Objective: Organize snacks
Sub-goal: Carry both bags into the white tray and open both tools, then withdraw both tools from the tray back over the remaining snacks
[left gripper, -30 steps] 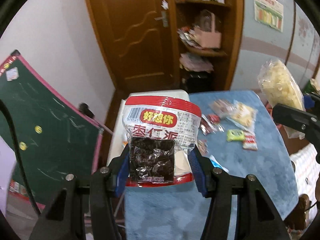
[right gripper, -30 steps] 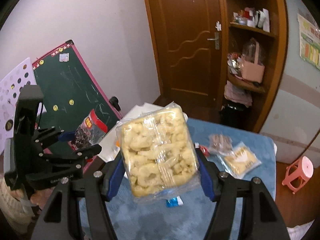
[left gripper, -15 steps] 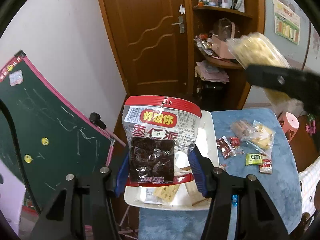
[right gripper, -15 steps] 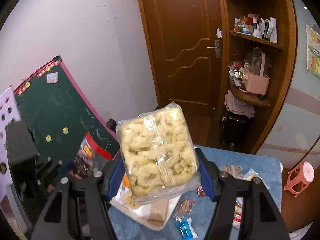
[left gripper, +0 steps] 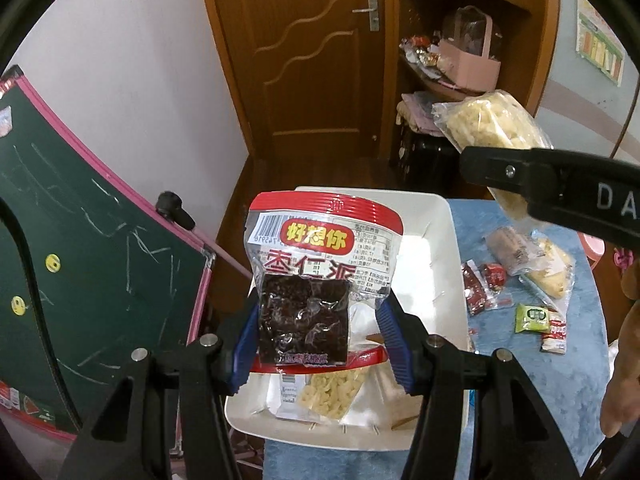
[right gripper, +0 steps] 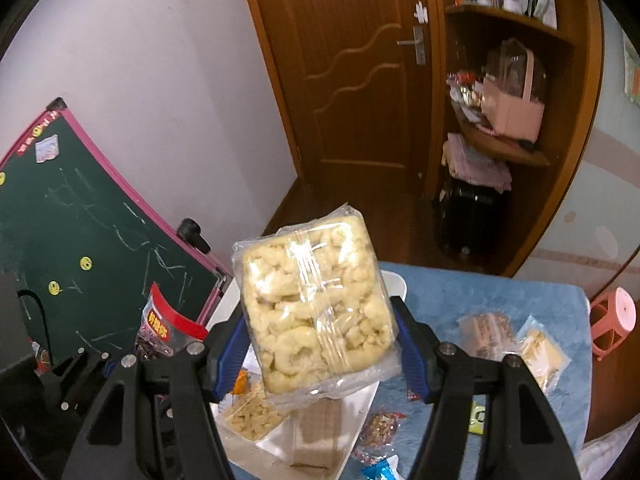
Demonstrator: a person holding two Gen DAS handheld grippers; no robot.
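Observation:
My left gripper [left gripper: 318, 344] is shut on a red-topped packet of dark dried fruit [left gripper: 316, 280], held upright above a white tray [left gripper: 440, 236]. In the tray lie a pale noodle-snack packet [left gripper: 332, 396] and other wrapped snacks. My right gripper [right gripper: 320, 356] is shut on a clear bag of pale yellow puffed snacks [right gripper: 316, 304], also over the white tray [right gripper: 356, 436]. That bag [left gripper: 488, 128] and the right gripper's finger [left gripper: 532, 176] show at the upper right of the left wrist view. The red packet [right gripper: 164, 328] appears at the left of the right wrist view.
Loose snack packets [left gripper: 516, 276] lie on the blue tablecloth [left gripper: 560, 380] right of the tray. A green chalkboard [left gripper: 80, 248] leans at the left. Behind stand a wooden door [left gripper: 304, 60], shelves with a pink basket [left gripper: 468, 64], and a pink stool [right gripper: 612, 320].
Both grippers have swung left and lower with their packets, from over the blue cloth to above the white tray. The tray now fills the view below them; neither grip has changed.

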